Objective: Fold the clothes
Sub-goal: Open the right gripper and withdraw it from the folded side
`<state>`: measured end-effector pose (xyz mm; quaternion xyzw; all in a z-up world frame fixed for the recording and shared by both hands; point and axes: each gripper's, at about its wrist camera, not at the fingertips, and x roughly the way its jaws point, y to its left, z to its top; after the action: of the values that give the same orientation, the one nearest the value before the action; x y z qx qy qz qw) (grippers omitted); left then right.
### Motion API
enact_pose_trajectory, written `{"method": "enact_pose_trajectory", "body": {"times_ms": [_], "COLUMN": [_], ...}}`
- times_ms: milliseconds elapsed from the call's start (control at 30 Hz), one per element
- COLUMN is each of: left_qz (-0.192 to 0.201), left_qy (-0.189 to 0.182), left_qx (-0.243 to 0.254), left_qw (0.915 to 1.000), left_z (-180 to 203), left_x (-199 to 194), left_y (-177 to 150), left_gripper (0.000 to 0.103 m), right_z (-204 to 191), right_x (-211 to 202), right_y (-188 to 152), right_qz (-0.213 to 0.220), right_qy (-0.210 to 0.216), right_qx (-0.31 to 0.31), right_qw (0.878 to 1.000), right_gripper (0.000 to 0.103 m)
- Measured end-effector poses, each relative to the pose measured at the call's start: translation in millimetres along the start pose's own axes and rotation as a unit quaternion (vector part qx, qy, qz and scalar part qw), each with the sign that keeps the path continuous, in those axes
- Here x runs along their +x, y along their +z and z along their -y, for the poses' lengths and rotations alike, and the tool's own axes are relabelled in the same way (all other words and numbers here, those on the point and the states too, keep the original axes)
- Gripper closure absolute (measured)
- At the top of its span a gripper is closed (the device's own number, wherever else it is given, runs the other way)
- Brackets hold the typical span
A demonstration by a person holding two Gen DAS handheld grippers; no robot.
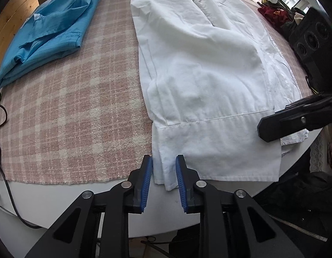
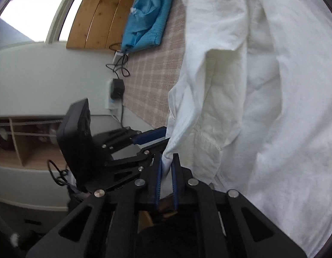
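Observation:
A white garment (image 1: 209, 75) lies lengthwise on a pink plaid cloth (image 1: 69, 107), its hem at the near table edge. My left gripper (image 1: 165, 172) points down at the hem's left corner. Its blue pads (image 1: 147, 172) stand on either side of the folded layers and press on them. My right gripper (image 2: 166, 167) is shut on the hem's other corner, with a thin fold of white garment (image 2: 273, 86) pinched between its pads. In the left wrist view the right gripper (image 1: 264, 129) rests on the right hem corner. The left gripper (image 2: 163, 138) shows in the right wrist view, at the cloth's edge.
A crumpled blue garment (image 1: 52, 28) lies at the far left of the plaid cloth. Cables (image 1: 0, 111) and a plugged-in charger (image 2: 117, 88) sit at the table's left edge. Dark red and green items (image 1: 273, 10) are piled at the back right. The white table rim (image 1: 58, 195) runs just below the hem.

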<state>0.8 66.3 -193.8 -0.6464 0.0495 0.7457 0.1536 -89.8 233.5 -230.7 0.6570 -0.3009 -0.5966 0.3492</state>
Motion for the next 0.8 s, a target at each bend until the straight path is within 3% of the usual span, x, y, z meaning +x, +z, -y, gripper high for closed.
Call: {"method": "enact_pose_trajectory", "body": {"times_ms": [133,267,400,433,533,600,667,800], "left_qz": [0.0,0.0,0.008,0.012,0.025,0.035,0.044,0.073], "left_qy": [0.007,0.016,0.017,0.018,0.008,-0.004,-0.01,0.017], "left_qx": [0.004,0.011,0.015,0.016,0.005,-0.006,-0.018,-0.022], "left_qw": [1.0,0.9998,0.9997,0.9996,0.9996,0.9994,0.9988,0.9969], "left_z": [1.3,4.4,6.8,7.5,2.0,-3.4,-10.0,-25.5], "left_x": [-0.9,-1.9,-4.7,-5.6,-9.9,-13.5,-21.4,-52.2], "left_y": [-1.1,-2.6,-6.8,-8.1,-12.3,-15.2,-18.5,-19.3], "left_gripper": [0.081,0.082,0.094,0.096,0.099,0.099,0.1,0.1], "right_z": [17.3,-10.6,-29.8,-29.8,-20.7,-5.3,10.7,23.3], "right_x": [5.2,-5.3,-34.8,-45.0,-72.3,-82.7,-89.5,-86.7], "right_y": [-4.7,-8.9,-4.6,-0.8,11.6,19.2,23.6,24.6], "right_qz": [-0.024,-0.005,0.04,0.056,0.101,0.107,0.107,0.102], "right_qy": [-0.09,-0.158,-0.17,-0.185,-0.24,-0.26,-0.246,-0.268], "right_qx": [-0.003,-0.073,-0.094,-0.091,-0.091,-0.069,-0.04,-0.028], "right_qw": [0.996,0.985,0.98,0.977,0.961,0.957,0.962,0.958], "right_gripper": [0.094,0.089,0.078,0.073,0.071,0.071,0.071,0.071]}}
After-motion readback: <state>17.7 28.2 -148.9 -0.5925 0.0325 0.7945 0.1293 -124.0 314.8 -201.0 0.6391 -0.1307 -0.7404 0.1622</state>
